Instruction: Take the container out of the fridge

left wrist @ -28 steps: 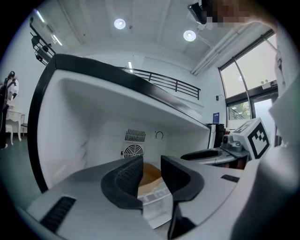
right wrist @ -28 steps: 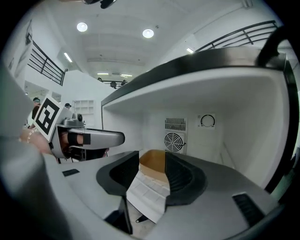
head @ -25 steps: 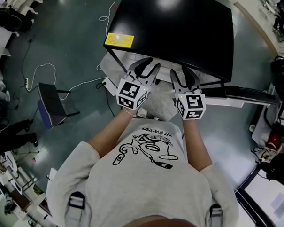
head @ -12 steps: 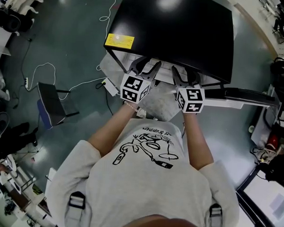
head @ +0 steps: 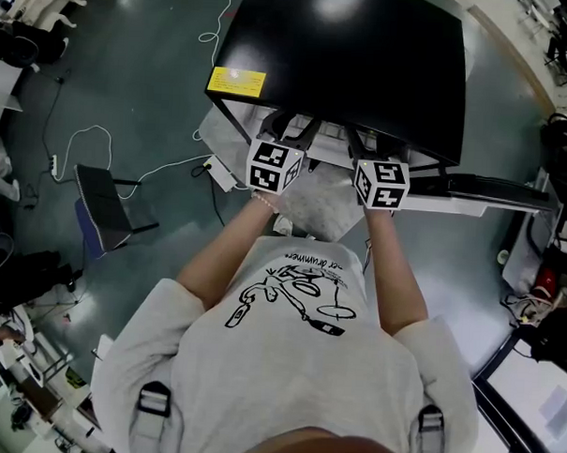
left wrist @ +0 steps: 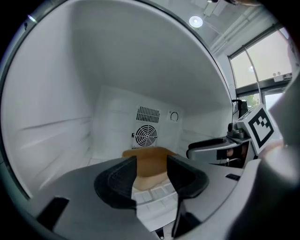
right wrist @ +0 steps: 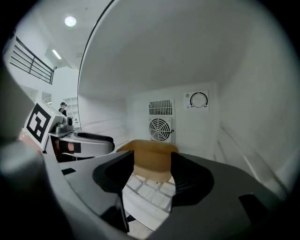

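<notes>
While the person's shirt (head: 287, 362) is filling the near edge of the head view, both arms are stretching toward twelve o'clock, carrying the left gripper (head: 290, 127) and the right gripper (head: 370, 140) under the black top of the fridge (head: 366, 55). Their marker cubes are sitting side by side just outside the opening.

The left gripper's (left wrist: 151, 165) jaws have just been opening and are now standing wide apart, pressing on nothing. The right gripper's (right wrist: 152, 163) jaws have also just been opening and are gaping the same way. Each is showing the other alongside: the right one at three o'clock in the left gripper view, the left one at nine o'clock in the right gripper view.

Just past the fingertips, a white grid shelf (left wrist: 157, 199) (right wrist: 145, 187) is running forward. On it the tan container (left wrist: 149, 154) (right wrist: 152, 151) is sitting dead ahead at twelve o'clock of both grippers – framed in each gap but beyond the tips, with no pad touching it.

Farther back, the round fan grille (left wrist: 146, 136) (right wrist: 161, 129) is showing on the white rear wall, with a dial (right wrist: 198, 100) at about one o'clock from it.
</notes>
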Motion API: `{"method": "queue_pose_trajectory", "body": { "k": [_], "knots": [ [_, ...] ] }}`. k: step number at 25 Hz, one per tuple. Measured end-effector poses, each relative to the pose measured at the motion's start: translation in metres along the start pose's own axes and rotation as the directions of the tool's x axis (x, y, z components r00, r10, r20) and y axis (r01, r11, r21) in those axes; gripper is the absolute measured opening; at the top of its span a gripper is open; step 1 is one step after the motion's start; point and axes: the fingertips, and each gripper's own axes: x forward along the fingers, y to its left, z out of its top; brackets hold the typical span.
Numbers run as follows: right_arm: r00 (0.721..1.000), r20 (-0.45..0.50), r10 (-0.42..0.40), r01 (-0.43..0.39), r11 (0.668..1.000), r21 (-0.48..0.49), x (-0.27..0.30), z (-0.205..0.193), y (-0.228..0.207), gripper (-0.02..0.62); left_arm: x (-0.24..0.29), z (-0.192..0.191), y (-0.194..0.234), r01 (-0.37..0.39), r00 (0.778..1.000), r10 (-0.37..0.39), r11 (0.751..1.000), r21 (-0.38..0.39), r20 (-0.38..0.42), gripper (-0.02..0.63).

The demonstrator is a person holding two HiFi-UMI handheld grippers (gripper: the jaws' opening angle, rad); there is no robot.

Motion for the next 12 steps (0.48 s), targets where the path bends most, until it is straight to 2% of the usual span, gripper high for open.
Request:
{"method": "queue_pose_trajectory", "body": {
  "k": [12],
  "knots": [
    [0.999, -0.033, -0.023, 0.025, 0.998, 0.064, 0.023, -0.011, -0.017, 0.267, 0.017, -0.009, 0.014, -0.032, 0.999, 0.031, 0.999, -0.027, -0.027, 0.225]
  ]
}}
